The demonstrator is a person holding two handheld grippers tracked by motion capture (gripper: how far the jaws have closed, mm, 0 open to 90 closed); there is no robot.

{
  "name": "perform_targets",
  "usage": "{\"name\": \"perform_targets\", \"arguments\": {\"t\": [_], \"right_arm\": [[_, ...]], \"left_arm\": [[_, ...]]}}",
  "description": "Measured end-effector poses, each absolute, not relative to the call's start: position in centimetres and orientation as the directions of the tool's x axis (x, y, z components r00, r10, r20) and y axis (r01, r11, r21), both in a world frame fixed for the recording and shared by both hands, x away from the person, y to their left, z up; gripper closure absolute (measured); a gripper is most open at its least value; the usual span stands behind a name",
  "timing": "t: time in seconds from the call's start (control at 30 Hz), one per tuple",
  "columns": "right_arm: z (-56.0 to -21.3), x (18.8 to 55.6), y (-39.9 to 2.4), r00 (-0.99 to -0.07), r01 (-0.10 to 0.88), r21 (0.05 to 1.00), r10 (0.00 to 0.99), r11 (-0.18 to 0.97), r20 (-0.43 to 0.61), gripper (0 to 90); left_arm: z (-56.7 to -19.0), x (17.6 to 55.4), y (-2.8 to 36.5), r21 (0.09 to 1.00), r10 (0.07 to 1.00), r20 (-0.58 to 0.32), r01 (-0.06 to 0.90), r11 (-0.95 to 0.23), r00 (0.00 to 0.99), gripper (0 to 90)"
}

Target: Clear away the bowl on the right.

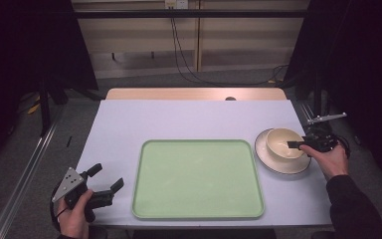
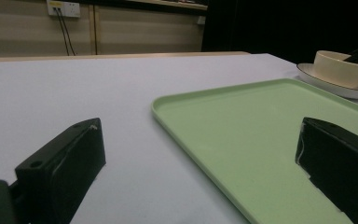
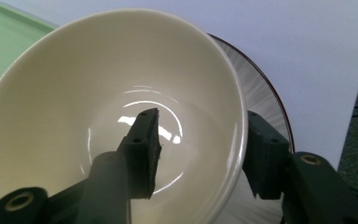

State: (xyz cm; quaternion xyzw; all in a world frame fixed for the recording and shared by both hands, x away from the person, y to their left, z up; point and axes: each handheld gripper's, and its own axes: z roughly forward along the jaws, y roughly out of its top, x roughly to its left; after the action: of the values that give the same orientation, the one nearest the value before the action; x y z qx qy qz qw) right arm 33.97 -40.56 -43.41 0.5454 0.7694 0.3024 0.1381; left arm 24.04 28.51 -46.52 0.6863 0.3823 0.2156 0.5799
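Bowl (image 3: pixel 121 93), cream and unmarked, sits on a dark-rimmed plate (image 3: pixel 265 100); the right gripper (image 3: pixel 200 154) straddles its wall, one finger inside, one outside, not yet pressing. Its own view shows that gap, while the high view shows the left gripper (image 1: pixel 107 179), fingers spread and empty, just beside the green tray (image 1: pixel 199 179). I can read no writing anywhere.
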Motion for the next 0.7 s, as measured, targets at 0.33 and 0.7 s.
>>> {"name": "perform_targets", "arguments": {"t": [0.33, 0.7], "right_arm": [[-44.5, 34.6, -40.8, -0.362, 0.8, 0.555, 0.921, 0.229, 0.142, 67.4], [-44.5, 34.9, -40.9, -0.342, 0.826, 0.519, 0.927, 0.219, 0.153, 72.2]], "left_arm": [[-46.5, 24.0, 28.6, 0.961, 0.777, -0.145, 0.273, -0.037, 0.613, 1.4], [-46.5, 24.0, 28.5, 0.961, 0.775, -0.147, 0.273, -0.035, 0.615, 1.7]]}}
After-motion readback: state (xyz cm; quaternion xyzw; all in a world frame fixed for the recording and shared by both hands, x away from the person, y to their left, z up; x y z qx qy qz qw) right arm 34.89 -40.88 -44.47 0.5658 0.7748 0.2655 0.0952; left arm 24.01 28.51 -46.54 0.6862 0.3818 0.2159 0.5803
